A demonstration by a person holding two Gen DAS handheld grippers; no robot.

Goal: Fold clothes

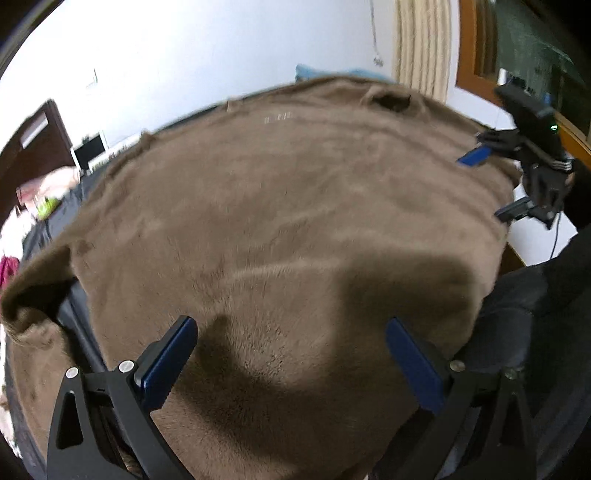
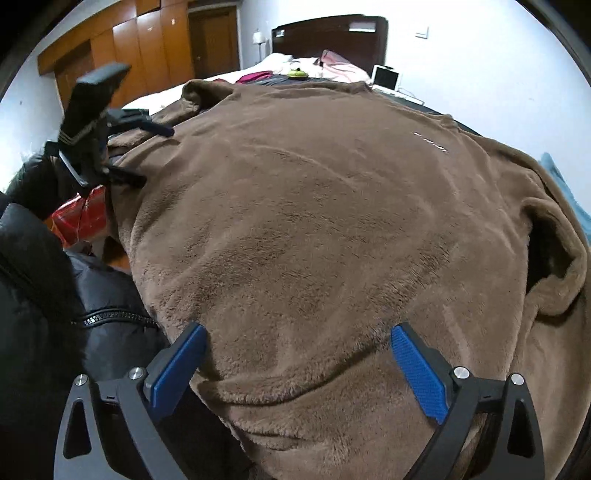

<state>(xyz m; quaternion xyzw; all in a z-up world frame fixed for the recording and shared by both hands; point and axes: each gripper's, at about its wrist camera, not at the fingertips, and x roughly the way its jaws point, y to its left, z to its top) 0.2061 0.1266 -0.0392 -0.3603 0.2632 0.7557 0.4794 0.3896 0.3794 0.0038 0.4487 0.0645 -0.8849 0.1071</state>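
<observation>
A brown fleece sweater [image 1: 288, 206] lies spread flat on the bed, its neck opening [image 1: 389, 101] at the far side in the left wrist view. One sleeve [image 1: 33, 306] is bunched at the left edge. My left gripper [image 1: 291, 325] hovers open over the sweater's near part, with only fabric below it. In the right wrist view the sweater [image 2: 314, 221] fills the frame, neck opening [image 2: 546, 251] at the right. My right gripper [image 2: 299, 330] stands wide open over the fabric edge, with nothing pinched between its pads. Each gripper shows in the other's view: right gripper [image 1: 479, 187], left gripper [image 2: 151, 155].
A dark sheet [image 1: 74, 192] covers the bed under the sweater. A person's black padded jacket [image 2: 37, 258] is close on the left, a red bag [image 2: 81, 218] behind it. Dark headboard [image 2: 332, 33], white laptop [image 2: 386, 77], pink clothes [image 2: 343, 66] and wooden wardrobe [image 2: 129, 44] lie beyond.
</observation>
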